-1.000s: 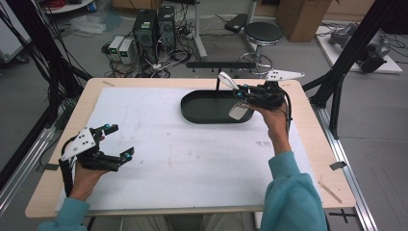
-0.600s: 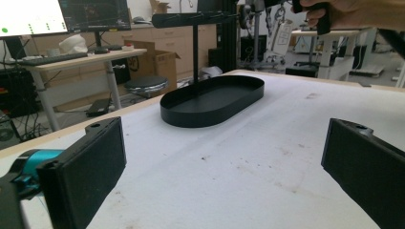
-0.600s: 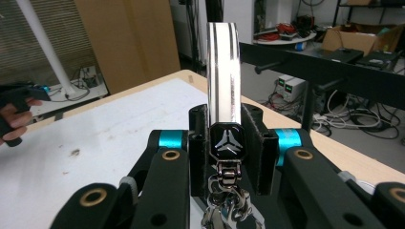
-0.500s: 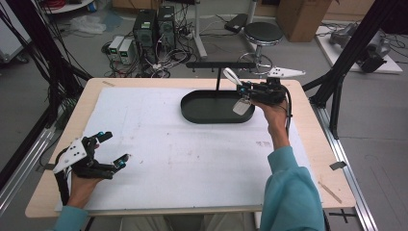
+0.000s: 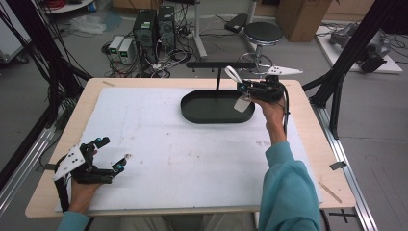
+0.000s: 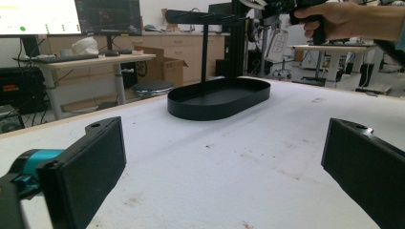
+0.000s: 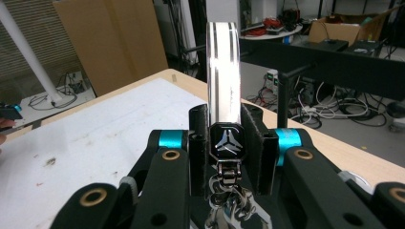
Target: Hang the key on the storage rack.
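My right gripper (image 5: 243,86) is shut on a silver-white ring (image 7: 223,76) at its black clasp, and the ring stands upright between the jaws. A short chain (image 7: 229,200) and a white tag (image 5: 241,104) hang under it. The ring (image 5: 232,73) is held just below the right end of the stand's black crossbar (image 5: 219,64), above the stand's black oval tray (image 5: 202,115). One peg (image 7: 286,76) of the crossbar (image 7: 334,62) shows close behind the ring. My left gripper (image 5: 114,151) rests low at the table's near left, open with nothing between its jaws, facing the tray (image 6: 191,112).
A white sheet (image 5: 192,159) covers the wooden table (image 5: 312,144). Black frame posts (image 5: 351,62) stand off the right and left edges. A stool (image 5: 262,33) and computers (image 5: 149,26) sit on the floor beyond the far edge.
My left gripper has slid toward the near left edge and turned a little. My right gripper has lifted the ring slightly toward the crossbar.
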`<move>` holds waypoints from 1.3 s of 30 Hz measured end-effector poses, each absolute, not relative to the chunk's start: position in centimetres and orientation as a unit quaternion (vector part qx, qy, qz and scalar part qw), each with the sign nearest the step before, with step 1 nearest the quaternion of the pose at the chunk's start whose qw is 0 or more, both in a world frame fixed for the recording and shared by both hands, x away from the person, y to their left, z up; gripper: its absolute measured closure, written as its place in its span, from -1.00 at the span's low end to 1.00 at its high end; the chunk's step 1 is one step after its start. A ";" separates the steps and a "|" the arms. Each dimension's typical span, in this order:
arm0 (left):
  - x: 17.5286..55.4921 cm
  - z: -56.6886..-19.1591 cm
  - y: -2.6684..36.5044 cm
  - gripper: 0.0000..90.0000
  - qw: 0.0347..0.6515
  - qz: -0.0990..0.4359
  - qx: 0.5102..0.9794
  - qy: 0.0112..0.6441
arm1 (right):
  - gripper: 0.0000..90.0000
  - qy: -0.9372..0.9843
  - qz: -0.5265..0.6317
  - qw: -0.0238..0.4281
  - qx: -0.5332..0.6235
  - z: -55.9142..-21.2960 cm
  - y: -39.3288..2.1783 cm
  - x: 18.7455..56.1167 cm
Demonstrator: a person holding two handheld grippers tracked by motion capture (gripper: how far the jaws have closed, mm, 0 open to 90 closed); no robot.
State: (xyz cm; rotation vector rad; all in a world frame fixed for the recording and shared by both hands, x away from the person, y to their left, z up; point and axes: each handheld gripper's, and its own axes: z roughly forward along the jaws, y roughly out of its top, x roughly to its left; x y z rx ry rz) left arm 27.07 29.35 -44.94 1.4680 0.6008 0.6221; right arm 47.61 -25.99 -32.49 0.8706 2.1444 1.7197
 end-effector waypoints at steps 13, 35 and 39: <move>27.2 -45.7 29.5 -0.96 0.661 0.276 0.643 0.272 | 0.66 0.740 0.574 0.144 0.321 -33.6 -25.9 48.8; 27.1 -45.8 29.5 -0.96 0.661 0.277 0.641 0.274 | 0.66 0.723 0.573 0.142 0.359 -35.2 -26.3 50.7; 27.1 -45.8 29.5 -0.96 0.661 0.277 0.642 0.273 | 0.66 0.719 0.576 0.144 0.361 -35.5 -26.4 51.0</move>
